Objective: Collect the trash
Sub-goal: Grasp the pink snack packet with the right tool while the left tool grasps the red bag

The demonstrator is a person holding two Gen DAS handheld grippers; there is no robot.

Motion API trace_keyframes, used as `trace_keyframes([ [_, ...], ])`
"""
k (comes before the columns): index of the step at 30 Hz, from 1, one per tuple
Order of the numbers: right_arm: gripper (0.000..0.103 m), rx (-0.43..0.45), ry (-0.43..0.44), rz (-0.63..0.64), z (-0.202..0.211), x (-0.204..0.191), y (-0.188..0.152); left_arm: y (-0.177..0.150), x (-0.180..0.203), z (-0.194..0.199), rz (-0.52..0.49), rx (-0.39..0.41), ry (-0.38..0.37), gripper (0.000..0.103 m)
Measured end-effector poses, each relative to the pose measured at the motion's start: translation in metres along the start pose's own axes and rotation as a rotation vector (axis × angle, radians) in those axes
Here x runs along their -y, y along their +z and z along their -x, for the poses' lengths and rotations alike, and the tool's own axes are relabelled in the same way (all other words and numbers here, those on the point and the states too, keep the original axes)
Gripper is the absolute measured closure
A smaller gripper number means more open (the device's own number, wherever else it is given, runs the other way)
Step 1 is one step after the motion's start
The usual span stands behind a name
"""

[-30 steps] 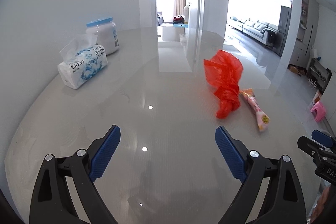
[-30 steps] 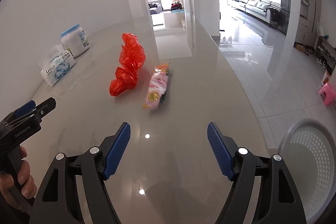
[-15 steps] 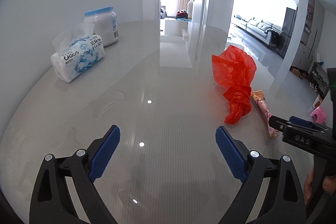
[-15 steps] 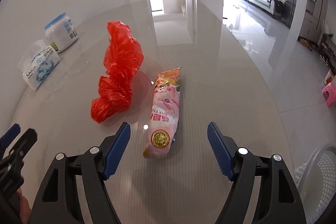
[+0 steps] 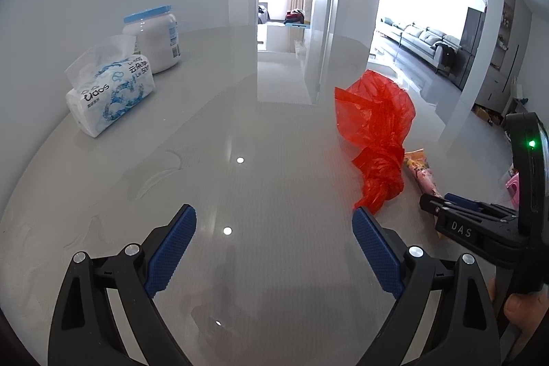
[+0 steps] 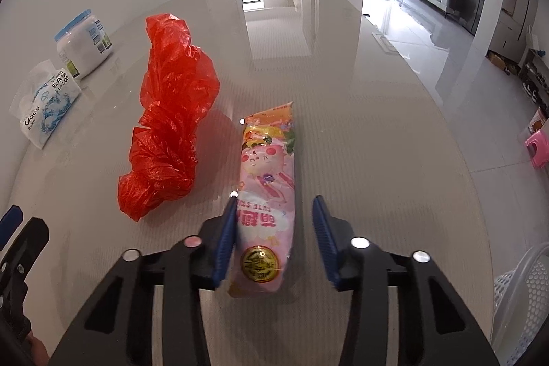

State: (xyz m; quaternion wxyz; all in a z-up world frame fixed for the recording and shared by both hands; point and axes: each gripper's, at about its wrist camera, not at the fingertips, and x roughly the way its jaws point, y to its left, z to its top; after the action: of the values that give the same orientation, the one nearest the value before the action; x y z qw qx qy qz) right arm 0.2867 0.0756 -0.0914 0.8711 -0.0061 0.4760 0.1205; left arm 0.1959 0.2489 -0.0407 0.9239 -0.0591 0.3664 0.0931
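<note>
A glossy pink snack wrapper (image 6: pixel 267 194), long and flat with a cartoon print and a gold round seal near its lower end, lies on the smooth, pale grey table (image 6: pixel 377 160), whose polished top mirrors the doorway and ceiling lights. The right gripper (image 6: pixel 274 239) has its blue ribbed fingers (image 6: pixel 224 239) on either side of the wrapper's lower end and they are closing; the left one touches the film's edge, the right one stands clear of it. Just beside the wrapper sits a crumpled red plastic bag (image 6: pixel 168 122), thin and crinkly, twisted at its near end. The left gripper (image 5: pixel 274 249) hovers over bare table, its fingers spread wide with nothing between them. Near the white wall stand a soft tissue pack (image 5: pixel 109 91) and a white jar (image 5: pixel 154 40) with a blue lid. A white perforated basket (image 6: pixel 521 294) shows past the table's right edge.
</note>
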Motion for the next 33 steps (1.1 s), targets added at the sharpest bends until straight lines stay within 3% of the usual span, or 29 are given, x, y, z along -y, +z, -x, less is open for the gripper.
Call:
trace_keyframes([
  [7, 0.079, 0.047, 0.014, -0.009, 0.013, 0.014, -0.001, 0.008, 0.031, -0.013, -0.027, -0.010, -0.025, 0.013],
  [17, 0.079, 0.120, 0.044, -0.132, 0.031, 0.065, -0.003, 0.023, 0.077, -0.049, -0.039, -0.035, -0.078, 0.012],
  [23, 0.079, 0.141, 0.080, -0.164, 0.040, 0.079, -0.003, 0.031, 0.090, -0.083, -0.019, -0.102, -0.090, 0.013],
  [25, 0.079, 0.141, 0.092, -0.178, 0.042, 0.085, -0.005, 0.032, 0.089, -0.088, -0.012, -0.110, -0.085, 0.021],
  [30, 0.079, 0.134, 0.113, -0.192, 0.043, 0.089, -0.008, 0.031, 0.095, -0.092, -0.040, -0.119, -0.094, 0.064],
  [33, 0.079, 0.137, 0.114, -0.184, 0.049, 0.090, -0.011, 0.029, 0.091, -0.085, -0.035, -0.097, -0.095, 0.068],
])
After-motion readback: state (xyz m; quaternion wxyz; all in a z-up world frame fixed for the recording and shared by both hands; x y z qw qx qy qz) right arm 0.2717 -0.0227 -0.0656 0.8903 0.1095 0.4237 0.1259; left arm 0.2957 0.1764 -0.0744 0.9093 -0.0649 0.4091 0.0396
